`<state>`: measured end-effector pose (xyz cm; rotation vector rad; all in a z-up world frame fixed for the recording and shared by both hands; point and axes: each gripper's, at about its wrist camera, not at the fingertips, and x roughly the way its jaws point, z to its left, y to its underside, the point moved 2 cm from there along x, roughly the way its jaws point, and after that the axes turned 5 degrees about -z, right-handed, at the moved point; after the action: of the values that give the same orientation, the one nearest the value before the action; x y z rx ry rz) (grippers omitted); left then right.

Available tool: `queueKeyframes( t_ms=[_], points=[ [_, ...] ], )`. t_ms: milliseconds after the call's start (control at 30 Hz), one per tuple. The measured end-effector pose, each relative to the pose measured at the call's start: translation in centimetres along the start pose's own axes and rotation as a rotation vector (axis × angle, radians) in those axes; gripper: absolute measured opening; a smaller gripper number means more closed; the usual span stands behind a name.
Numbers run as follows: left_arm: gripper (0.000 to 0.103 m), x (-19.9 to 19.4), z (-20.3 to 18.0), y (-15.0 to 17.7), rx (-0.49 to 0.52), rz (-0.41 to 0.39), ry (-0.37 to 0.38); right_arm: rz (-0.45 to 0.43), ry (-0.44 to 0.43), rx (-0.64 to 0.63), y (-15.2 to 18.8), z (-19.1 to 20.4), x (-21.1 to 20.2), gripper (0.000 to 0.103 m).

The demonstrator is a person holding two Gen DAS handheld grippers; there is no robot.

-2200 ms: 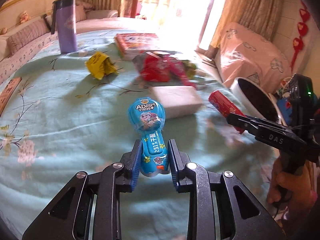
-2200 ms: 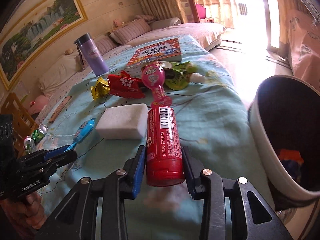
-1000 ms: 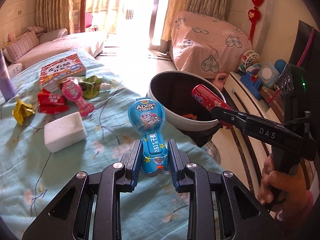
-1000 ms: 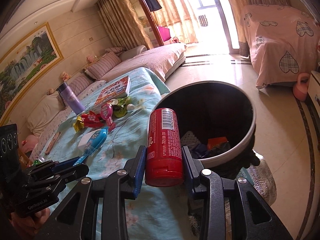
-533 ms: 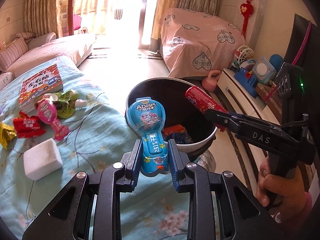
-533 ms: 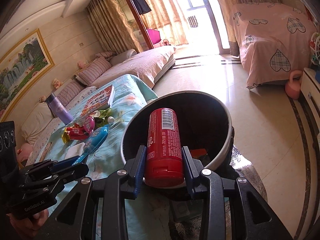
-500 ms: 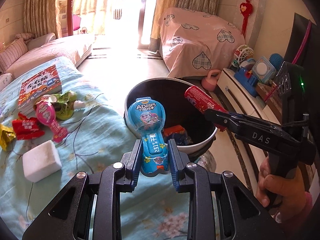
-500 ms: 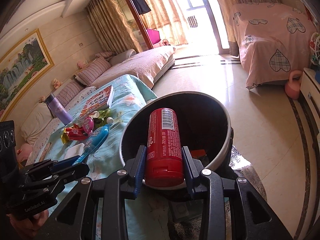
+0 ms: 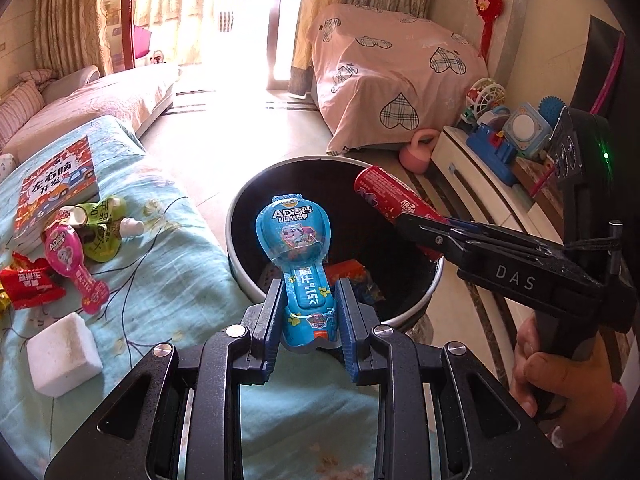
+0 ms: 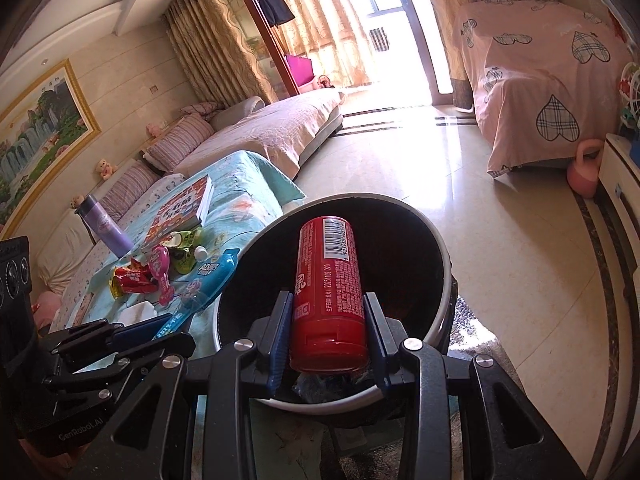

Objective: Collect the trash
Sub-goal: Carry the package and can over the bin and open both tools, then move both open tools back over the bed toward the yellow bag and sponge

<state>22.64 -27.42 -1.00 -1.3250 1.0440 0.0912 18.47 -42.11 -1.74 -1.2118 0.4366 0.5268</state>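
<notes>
My left gripper (image 9: 308, 312) is shut on a blue lollipop-shaped candy packet (image 9: 298, 248), held at the near rim of the round dark trash bin (image 9: 240, 200). My right gripper (image 10: 326, 324) is shut on a red cylindrical snack tube (image 10: 326, 280), held over the bin's opening (image 10: 438, 248). The tube (image 9: 394, 200) and right gripper (image 9: 424, 232) also show in the left wrist view above the bin's right side. The blue packet (image 10: 208, 280) and left gripper (image 10: 132, 332) show at left in the right wrist view. The bin holds some orange and blue trash (image 9: 348, 270).
On the teal bed cover (image 9: 160, 280) lie a pink candy packet (image 9: 66, 256), a red wrapper (image 9: 28, 284), a green wrapper (image 9: 100, 232), a white block (image 9: 64, 352) and a book (image 9: 56, 184). A purple flask (image 10: 106, 228) stands farther back. A toy shelf (image 9: 500, 168) is at right.
Both grippers have moved a little closer to the bin with their loads. The red tube now hangs further over the opening. Both stay shut.
</notes>
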Motion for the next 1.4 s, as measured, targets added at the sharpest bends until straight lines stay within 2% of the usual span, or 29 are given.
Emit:
queueKeyframes(
  t_ms=[367,400,467,533,567,600,767,800,833,900,1033,1400],
  points=[
    [0.025,1.6,0.1,-0.5,-0.013,0.024,0.007,0.031,0.011,-0.006,-0.3,-0.6,1.5,0.035],
    [0.031,1.7,0.1,-0.7,-0.011,0.024,0.010,0.032,0.013,-0.003,-0.4,-0.8,1.6,0.035],
    [0.036,1.8,0.1,-0.9,-0.011,0.021,0.004,0.040,0.008,0.010,-0.5,-1.2,1.9,0.036],
    [0.043,1.7,0.2,-0.9,-0.018,0.018,-0.006,0.045,-0.006,0.016,-0.6,-1.3,2.0,0.039],
    [0.053,1.5,0.4,-0.8,-0.028,0.015,-0.003,0.045,-0.006,0.020,-0.6,-1.4,1.9,0.040],
    [0.058,1.3,0.6,-0.7,-0.038,0.008,-0.003,0.044,-0.009,0.025,-0.6,-1.5,1.8,0.045],
    [0.058,0.0,1.8,0.5,-0.081,-0.005,-0.022,0.030,-0.010,0.049,-0.1,-1.6,1.0,0.050],
    [0.058,-0.4,2.2,0.9,-0.093,-0.006,-0.024,0.025,-0.017,0.054,0.0,-1.4,0.8,0.056],
    [0.058,-0.9,2.7,1.5,-0.109,-0.007,-0.030,0.017,-0.027,0.059,0.1,-1.2,0.5,0.068],
    [0.058,-1.6,3.6,2.5,-0.131,-0.006,-0.040,-0.001,-0.044,0.055,0.4,-0.3,-0.1,0.080],
    [0.058,-3.6,6.2,5.1,-0.194,0.000,-0.073,-0.009,-0.074,0.023,1.1,2.4,-0.8,0.085],
    [0.058,-9.2,12.9,10.4,-0.350,-0.022,-0.179,0.023,-0.182,-0.073,4.6,11.2,-0.5,0.087]
  ],
)
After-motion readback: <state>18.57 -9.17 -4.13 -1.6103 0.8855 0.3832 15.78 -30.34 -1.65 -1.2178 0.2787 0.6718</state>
